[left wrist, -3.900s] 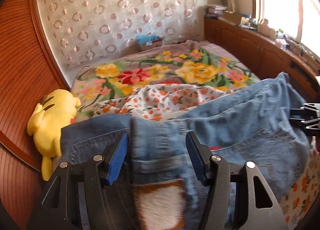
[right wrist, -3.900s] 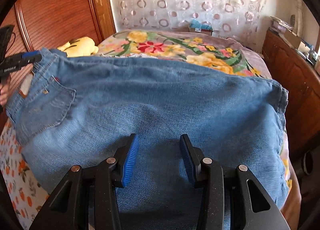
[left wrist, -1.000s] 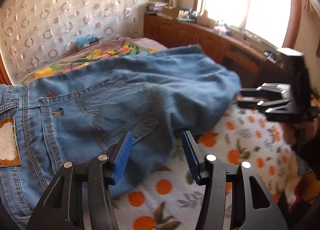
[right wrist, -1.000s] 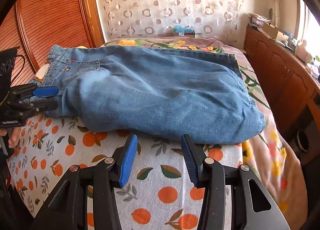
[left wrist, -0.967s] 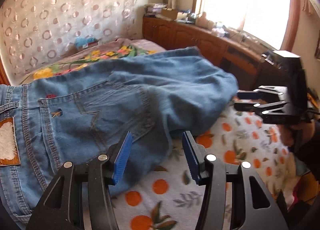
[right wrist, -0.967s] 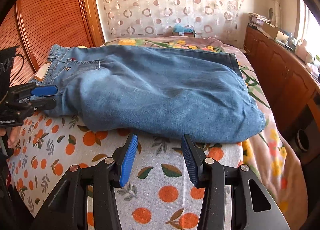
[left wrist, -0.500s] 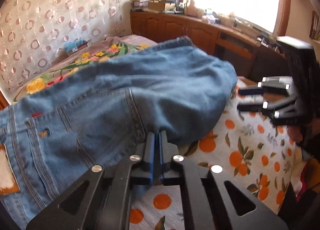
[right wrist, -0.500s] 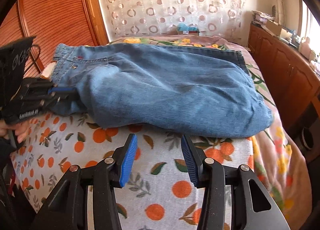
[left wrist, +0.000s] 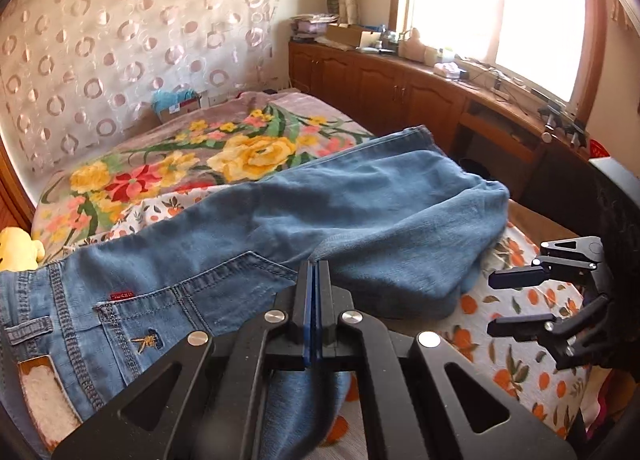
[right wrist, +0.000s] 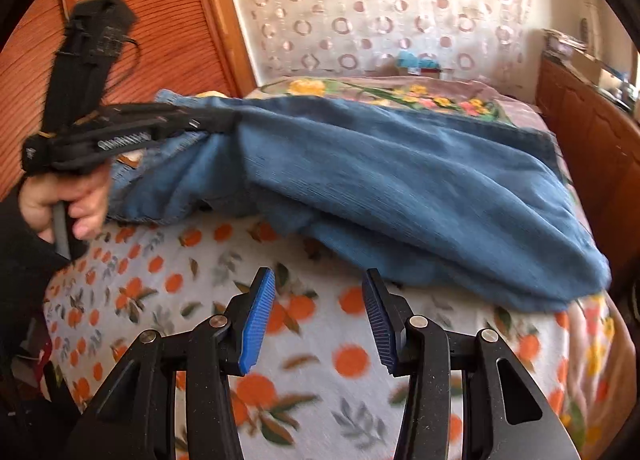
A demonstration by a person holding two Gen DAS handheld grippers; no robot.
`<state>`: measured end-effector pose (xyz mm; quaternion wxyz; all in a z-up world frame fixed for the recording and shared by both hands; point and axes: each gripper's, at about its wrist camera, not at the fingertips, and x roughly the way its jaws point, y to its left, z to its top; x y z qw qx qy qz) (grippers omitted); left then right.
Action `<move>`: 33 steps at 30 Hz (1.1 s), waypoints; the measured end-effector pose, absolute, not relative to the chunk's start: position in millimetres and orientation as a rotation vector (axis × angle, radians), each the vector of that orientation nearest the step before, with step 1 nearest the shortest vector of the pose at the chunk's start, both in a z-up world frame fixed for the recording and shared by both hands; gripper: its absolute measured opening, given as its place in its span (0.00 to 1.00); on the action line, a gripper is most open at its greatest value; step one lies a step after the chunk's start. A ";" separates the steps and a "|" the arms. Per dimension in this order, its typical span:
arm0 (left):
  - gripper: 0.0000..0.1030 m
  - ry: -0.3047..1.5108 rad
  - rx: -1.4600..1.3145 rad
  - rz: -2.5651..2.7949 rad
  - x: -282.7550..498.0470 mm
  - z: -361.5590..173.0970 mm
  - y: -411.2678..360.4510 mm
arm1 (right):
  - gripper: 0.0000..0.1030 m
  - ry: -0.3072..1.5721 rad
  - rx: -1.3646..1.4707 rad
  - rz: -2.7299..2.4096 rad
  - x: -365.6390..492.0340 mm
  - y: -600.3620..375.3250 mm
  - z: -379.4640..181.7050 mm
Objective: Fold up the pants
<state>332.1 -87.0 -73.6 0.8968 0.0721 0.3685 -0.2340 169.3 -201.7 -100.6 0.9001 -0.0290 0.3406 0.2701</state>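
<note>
The pants [left wrist: 360, 219] lie on the bed [right wrist: 320, 360] folded lengthwise, further folds pending; the left hand-held gripper [left wrist: 315, 272] is clamped on their near edge, the right hand-held gripper [right wrist: 318, 312] apart, empty.

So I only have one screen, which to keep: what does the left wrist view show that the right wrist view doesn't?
Only the left wrist view shows the window, the jeans' back pocket and the left gripper shut on denim. Only the right wrist view shows the person's hand and the wooden headboard. Both show the jeans, the orange-print sheet and the open right gripper.
</note>
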 end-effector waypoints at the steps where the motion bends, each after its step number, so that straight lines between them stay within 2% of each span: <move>1: 0.01 0.769 0.146 -0.483 333.7 -75.4 -86.7 | 0.46 0.703 -0.062 0.567 173.7 -197.7 -99.4; 6: 0.01 0.774 0.144 -0.482 337.1 -78.8 -86.5 | 0.43 0.723 -0.076 0.615 194.7 -179.0 -103.4; 9: 0.01 0.778 0.146 -0.489 338.2 -79.7 -84.3 | 0.37 0.717 -0.073 0.626 204.6 -174.4 -107.3; 12: 0.01 0.781 0.136 -0.497 336.9 -80.0 -81.7 | 0.24 0.700 -0.056 0.600 215.4 -176.1 -105.9; 13: 0.01 0.780 0.134 -0.499 335.8 -80.0 -81.3 | 0.11 0.695 -0.050 0.603 213.2 -174.4 -104.4; 14: 0.01 0.781 0.133 -0.500 334.5 -79.9 -81.0 | 0.04 0.692 -0.048 0.612 214.0 -172.8 -103.4; 26: 0.02 0.745 0.141 -0.533 291.9 -57.4 -87.3 | 0.01 0.604 -0.020 0.682 162.4 -197.0 -42.1; 30: 0.02 0.732 0.147 -0.528 271.5 -52.2 -84.4 | 0.01 0.619 -0.032 0.682 142.8 -201.3 -47.1; 33: 0.07 0.743 0.157 -0.491 265.0 -58.3 -75.0 | 0.02 0.663 -0.020 0.641 152.7 -207.3 -62.1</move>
